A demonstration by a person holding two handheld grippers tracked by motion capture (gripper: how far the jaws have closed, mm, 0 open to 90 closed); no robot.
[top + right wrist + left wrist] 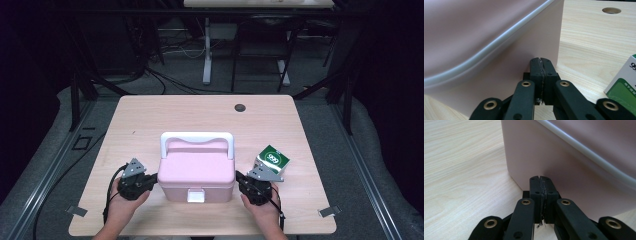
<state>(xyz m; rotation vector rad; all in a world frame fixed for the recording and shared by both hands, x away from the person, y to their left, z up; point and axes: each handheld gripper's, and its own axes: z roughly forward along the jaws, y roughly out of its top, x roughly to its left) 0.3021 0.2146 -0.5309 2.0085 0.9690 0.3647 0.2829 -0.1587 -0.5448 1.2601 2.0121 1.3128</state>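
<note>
Left hand-held gripper (150, 181) and right hand-held gripper (243, 182), jaws closed empty, pressing pink box (196, 172) sides; keeping pressure even, level.

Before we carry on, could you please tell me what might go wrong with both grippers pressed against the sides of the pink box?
1. Both the left gripper and right gripper are shut, their tips against the smooth walls of the pink plastic box with white handle; squeezed or lifted this way, it could slip.
2. The green-and-white carton lies close beside the right gripper and might get knocked.
3. Uneven pushing may twist the box on the light wooden table.
</note>
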